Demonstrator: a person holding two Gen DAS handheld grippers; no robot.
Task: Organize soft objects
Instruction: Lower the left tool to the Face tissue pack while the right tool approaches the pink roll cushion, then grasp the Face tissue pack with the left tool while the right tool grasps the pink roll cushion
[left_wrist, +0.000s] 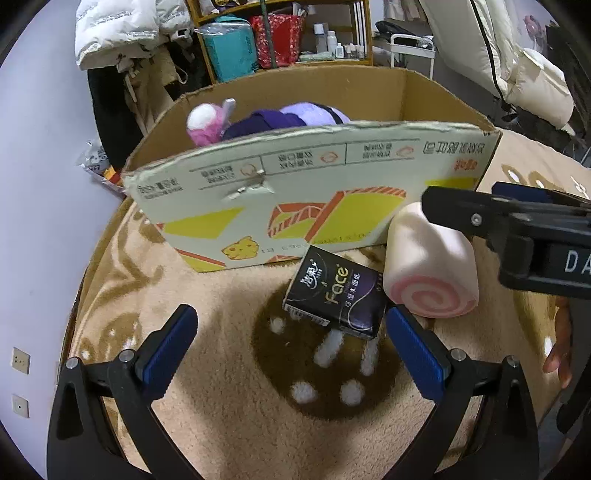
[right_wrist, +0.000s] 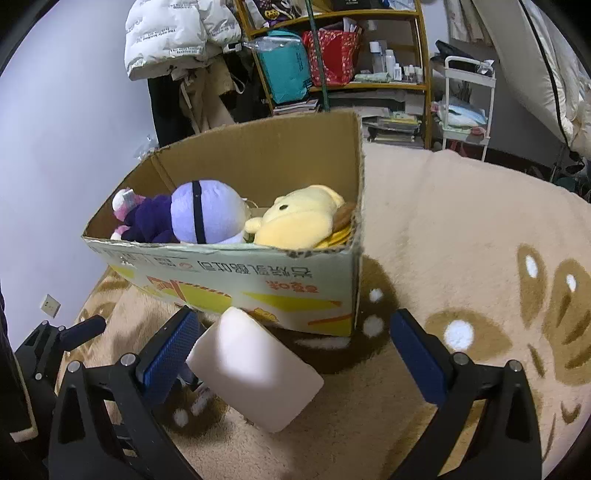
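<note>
A cardboard box (right_wrist: 229, 273) fills the frame's centre on the tan blanket (right_wrist: 461, 240), holding a purple plush (right_wrist: 207, 214) and a yellow plush (right_wrist: 295, 225). Below it lie the pink swirl-roll toy (left_wrist: 430, 273) and a black tissue pack (left_wrist: 336, 299). The left tool (left_wrist: 291, 350) and right tool (right_wrist: 295, 354) are spread apart, gripping nothing.

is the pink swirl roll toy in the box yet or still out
Out. The swirl roll toy lies on the blanket in front of the cardboard box, beside the tissue pack.
</note>
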